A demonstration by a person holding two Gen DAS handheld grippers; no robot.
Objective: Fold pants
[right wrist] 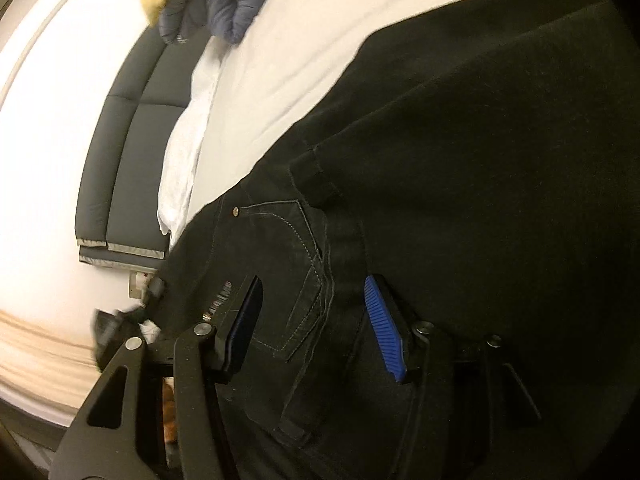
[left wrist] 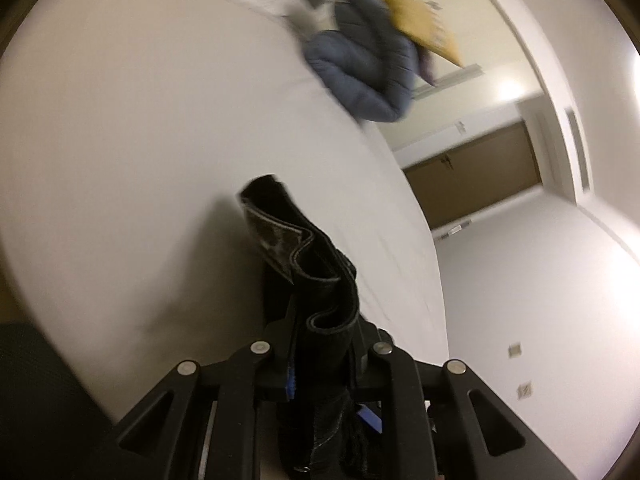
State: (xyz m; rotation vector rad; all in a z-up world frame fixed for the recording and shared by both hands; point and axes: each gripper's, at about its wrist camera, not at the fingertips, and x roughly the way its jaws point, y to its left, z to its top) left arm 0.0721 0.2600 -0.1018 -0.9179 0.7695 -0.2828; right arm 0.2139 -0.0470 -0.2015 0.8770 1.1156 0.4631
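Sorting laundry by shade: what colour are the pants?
Black pants, with grey stitching; clearest in the right wrist view.

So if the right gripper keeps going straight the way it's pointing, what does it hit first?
The black pants. The right gripper stands open with the back-pocket area between its fingers, so the denim is first; contact may already exist, but depth is unclear. The white bed lies beyond.

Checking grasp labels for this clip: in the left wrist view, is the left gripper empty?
No. The left gripper is clamped on a bunched fold of the black pants, which stands up between its fingers.
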